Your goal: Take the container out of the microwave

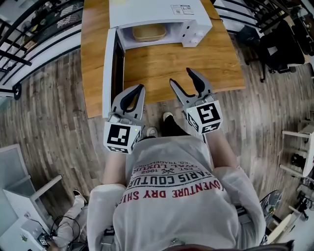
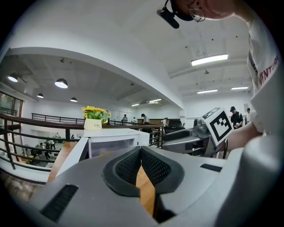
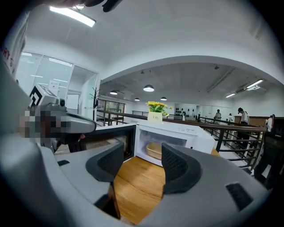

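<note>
A white microwave (image 1: pixel 157 14) stands at the far end of the wooden table (image 1: pixel 206 59), its door (image 1: pixel 110 68) swung open toward me on the left. Inside lies a shallow tan container (image 1: pixel 148 32), also seen in the right gripper view (image 3: pixel 155 150). My left gripper (image 1: pixel 141 88) hovers at the table's near edge beside the door, its pads (image 2: pixel 148 166) pressed together on nothing. My right gripper (image 1: pixel 181 76) is over the table's near part, open and empty (image 3: pixel 142 162), pointing at the microwave's cavity (image 3: pixel 162 144) from well back.
A pot of yellow flowers (image 3: pixel 155 114) sits on top of the microwave. Black railings (image 1: pixel 29 34) run along the left, and a dark office chair (image 1: pixel 279 46) stands to the right of the table. My feet (image 1: pixel 167 120) are on the wood floor at the table's edge.
</note>
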Available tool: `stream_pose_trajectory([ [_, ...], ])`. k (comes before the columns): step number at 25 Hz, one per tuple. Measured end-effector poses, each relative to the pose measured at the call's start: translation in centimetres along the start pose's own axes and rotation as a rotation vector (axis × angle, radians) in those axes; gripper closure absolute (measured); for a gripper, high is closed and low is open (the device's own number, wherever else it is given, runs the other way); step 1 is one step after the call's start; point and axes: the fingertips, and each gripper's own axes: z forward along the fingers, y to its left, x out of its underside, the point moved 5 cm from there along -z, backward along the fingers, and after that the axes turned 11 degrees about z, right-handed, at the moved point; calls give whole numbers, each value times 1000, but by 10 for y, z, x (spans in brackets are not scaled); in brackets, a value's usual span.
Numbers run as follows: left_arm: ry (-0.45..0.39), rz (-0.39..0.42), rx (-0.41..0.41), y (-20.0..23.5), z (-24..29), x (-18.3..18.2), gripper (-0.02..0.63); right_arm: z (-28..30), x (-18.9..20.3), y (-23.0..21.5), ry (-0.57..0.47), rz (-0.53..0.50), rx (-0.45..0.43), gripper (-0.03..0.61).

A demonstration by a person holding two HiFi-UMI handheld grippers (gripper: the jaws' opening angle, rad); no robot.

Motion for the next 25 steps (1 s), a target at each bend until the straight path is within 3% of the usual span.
stream_pose_trajectory([
  [9, 28, -20, -108, 23, 50, -1, 597, 84, -8, -40, 164, -109, -155, 309],
  [18, 70, -72, -203, 43, 87, 15, 597, 193, 25, -70, 397, -434, -303, 308],
  [25, 108, -108, -271, 53, 101, 25, 597, 258, 56, -76, 537, -621, -387, 320],
])
